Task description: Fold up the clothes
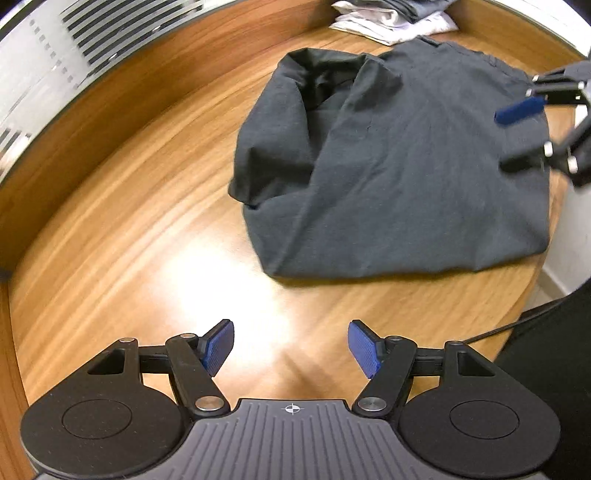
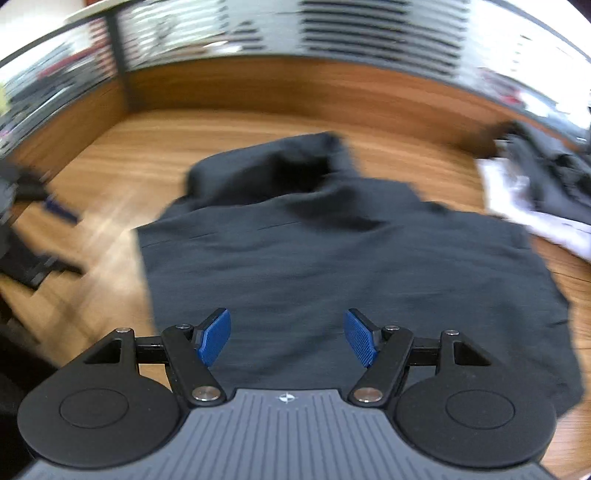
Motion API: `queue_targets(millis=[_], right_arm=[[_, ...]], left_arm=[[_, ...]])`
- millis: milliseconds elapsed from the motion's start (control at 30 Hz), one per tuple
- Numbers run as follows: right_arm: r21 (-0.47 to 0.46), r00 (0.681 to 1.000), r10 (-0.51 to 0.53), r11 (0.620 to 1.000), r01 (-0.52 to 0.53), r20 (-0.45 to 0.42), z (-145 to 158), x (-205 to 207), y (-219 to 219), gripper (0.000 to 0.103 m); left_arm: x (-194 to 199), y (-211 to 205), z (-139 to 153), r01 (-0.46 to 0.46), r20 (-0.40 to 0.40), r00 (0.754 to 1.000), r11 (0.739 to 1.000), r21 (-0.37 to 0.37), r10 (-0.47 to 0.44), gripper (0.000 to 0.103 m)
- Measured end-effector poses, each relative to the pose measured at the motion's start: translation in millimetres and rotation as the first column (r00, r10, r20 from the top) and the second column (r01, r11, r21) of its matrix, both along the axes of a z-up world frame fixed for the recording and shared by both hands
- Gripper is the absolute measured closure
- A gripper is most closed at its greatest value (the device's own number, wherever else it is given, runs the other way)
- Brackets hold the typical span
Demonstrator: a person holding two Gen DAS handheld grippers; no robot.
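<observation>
Clothes first: one dark grey shirt (image 1: 399, 166) lies crumpled on the wooden table (image 1: 129, 229), with nothing holding it. My left claw (image 1: 290, 347) hangs over bare wood with its jaws spread, empty. My right claw (image 2: 287, 338) hovers above the shirt, jaws apart too. Farther right, a pile of white and dark clothes (image 2: 535, 199) is blurred and cut off. I can read no writing.

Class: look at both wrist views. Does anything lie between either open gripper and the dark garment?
Nothing visible does. Only bare table separates the left gripper from the garment; the right gripper is already over it. The clothes pile lies beyond.
</observation>
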State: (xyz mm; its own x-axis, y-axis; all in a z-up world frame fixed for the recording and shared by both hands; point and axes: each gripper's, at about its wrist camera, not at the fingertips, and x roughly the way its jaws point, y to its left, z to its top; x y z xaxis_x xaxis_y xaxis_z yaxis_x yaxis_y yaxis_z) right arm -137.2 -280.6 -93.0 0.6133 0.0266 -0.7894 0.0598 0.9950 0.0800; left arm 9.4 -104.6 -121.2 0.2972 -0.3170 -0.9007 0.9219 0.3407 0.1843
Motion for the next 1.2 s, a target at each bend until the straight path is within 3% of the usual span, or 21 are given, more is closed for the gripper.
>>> queue_targets(millis=[133, 267, 300, 533, 600, 633, 667, 700, 767, 1000, 1200], right_arm=[[0.014, 0.999, 0.052, 0.999, -0.051, -0.017, -18, 9, 43, 0.034], [0.023, 0.996, 0.083, 0.996, -0.082, -0.035, -39, 17, 75, 0.060], [0.025, 0.995, 0.090, 0.996, -0.089, -0.040, -44, 20, 82, 0.063], [-0.046, 0.993, 0.097, 0.994, -0.100, -0.070, -66, 38, 108, 0.063], [-0.067, 0.992, 0.099, 0.992, -0.104, -0.074, -68, 39, 109, 0.069], [-0.076, 0.992, 0.102, 0.991, -0.108, -0.074, -69, 39, 109, 0.072], [-0.083, 0.992, 0.106, 0.990, -0.112, -0.073, -68, 39, 109, 0.080], [-0.081, 0.991, 0.112, 0.990, -0.118, -0.068, -67, 38, 108, 0.092], [-0.079, 0.991, 0.123, 0.989, -0.128, -0.057, -62, 35, 105, 0.099], [-0.120, 0.996, 0.047, 0.992, -0.037, 0.079, -2, 15, 64, 0.101], [-0.168, 0.979, -0.021, 0.984, 0.056, 0.202, 60, 0, 8, 0.102]], left_arm=[[4, -8, -11, 0.128, 0.041, 0.991, 0.992, 0.011, -0.128, 0.032], [9, -16, -22, 0.253, 0.080, 0.964, 0.967, 0.026, -0.254, 0.035], [10, -18, -24, 0.283, 0.089, 0.954, 0.959, 0.031, -0.285, 0.037], [12, -33, -44, 0.467, 0.139, 0.870, 0.881, 0.079, -0.474, 0.041], [9, -36, -51, 0.493, 0.146, 0.852, 0.864, 0.101, -0.503, 0.055], [8, -38, -54, 0.497, 0.145, 0.849, 0.861, 0.108, -0.508, 0.071], [7, -40, -53, 0.493, 0.141, 0.852, 0.864, 0.104, -0.504, 0.086], [7, -41, -53, 0.489, 0.135, 0.856, 0.866, 0.100, -0.499, 0.091], [6, -42, -42, 0.470, 0.145, 0.869, 0.881, 0.059, -0.473, 0.096], [2, -71, 28, 0.407, 0.222, 0.899, 0.907, -0.104, -0.378, 0.096], [-8, -137, 82, 0.394, 0.310, 0.895, 0.892, -0.221, -0.319, 0.096]])
